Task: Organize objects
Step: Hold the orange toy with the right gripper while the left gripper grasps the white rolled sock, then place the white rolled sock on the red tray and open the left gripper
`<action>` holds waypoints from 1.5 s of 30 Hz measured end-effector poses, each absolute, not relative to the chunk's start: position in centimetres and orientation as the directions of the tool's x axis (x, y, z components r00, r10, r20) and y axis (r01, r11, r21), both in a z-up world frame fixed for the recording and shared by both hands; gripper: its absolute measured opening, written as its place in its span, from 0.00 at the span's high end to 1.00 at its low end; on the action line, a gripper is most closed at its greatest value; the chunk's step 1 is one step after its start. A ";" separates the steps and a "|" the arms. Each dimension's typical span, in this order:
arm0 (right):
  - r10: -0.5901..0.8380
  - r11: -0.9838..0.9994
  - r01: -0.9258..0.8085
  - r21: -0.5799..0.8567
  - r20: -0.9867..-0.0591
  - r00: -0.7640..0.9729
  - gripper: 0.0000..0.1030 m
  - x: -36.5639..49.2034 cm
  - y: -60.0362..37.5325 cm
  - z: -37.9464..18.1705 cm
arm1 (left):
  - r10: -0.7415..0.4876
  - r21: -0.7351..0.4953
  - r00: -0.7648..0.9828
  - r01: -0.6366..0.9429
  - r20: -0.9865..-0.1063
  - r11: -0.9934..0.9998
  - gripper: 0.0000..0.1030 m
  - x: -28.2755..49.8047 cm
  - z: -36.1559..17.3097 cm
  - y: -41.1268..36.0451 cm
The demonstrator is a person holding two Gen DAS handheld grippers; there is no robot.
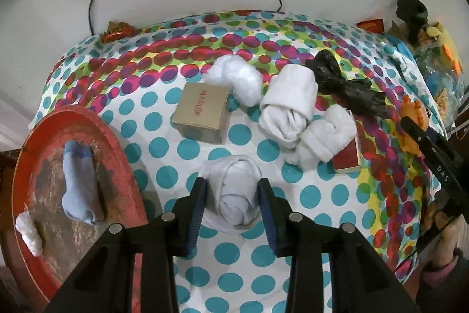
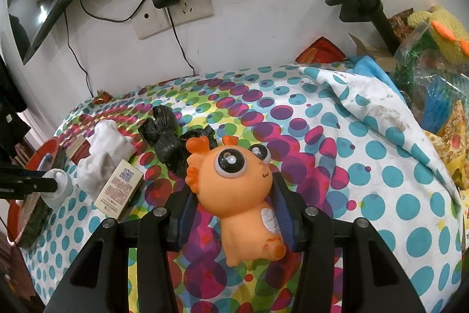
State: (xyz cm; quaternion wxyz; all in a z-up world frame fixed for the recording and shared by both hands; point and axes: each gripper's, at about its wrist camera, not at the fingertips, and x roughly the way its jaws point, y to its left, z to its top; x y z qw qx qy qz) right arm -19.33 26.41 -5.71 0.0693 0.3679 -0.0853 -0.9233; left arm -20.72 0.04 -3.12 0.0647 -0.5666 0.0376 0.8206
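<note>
The left hand-held gripper (image 1: 233, 195) is squeezing a rolled white sock (image 1: 231, 192) between its two blue pads, about a third of the way open. The sock is sitting just over the spotted cloth (image 1: 164, 148) that is covering the bench.

To the left, a round red tray (image 1: 117, 137) is resting at the edge of the bench. A light blue sock (image 1: 80, 184) is lying in it, and a small white bundle (image 1: 28, 231) is lying near its rim.

Further back on the cloth, a tan box (image 1: 202, 113) is sitting. Just behind it a fluffy white ball (image 1: 237, 78) is touching its far corner. To the right, two more rolled white socks (image 1: 288, 107) are lying side by side and touching each other. A crumpled black bag (image 1: 343, 84) is lying behind them. A red box (image 1: 348, 157) is peeking out from under the nearer sock.

The right hand-held gripper (image 2: 234, 213) is holding an orange toy (image 2: 231, 184) with big round eyes. Its pads are pressing on the toy's body, and the toy is leaning back between them, above the cloth. The jaws are partly open, as wide as the toy.

A wall socket (image 2: 176, 11) with plugs in it is showing on the white wall behind the bench. A heap of bright toys and bags (image 2: 433, 72) is piling up at the right side.
</note>
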 end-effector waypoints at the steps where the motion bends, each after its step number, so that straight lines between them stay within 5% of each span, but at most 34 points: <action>1: -0.191 -0.976 0.067 0.207 -0.669 -0.719 0.54 -19.4 26.4 -5.7 | 0.070 -0.020 -0.349 -0.146 -0.934 -0.989 0.65 -20.6 -3.0 -0.1; 27: -0.185 -0.978 0.067 0.197 -0.673 -0.716 0.54 -19.4 26.6 -5.8 | -0.036 0.009 -0.408 0.067 -0.912 -0.998 0.65 -15.5 2.7 -13.1; 45: -0.158 -0.985 0.067 0.157 -0.684 -0.712 0.54 -19.4 26.1 -5.6 | -0.159 0.072 -0.321 0.266 -0.934 -0.961 0.65 -11.5 -0.4 -25.6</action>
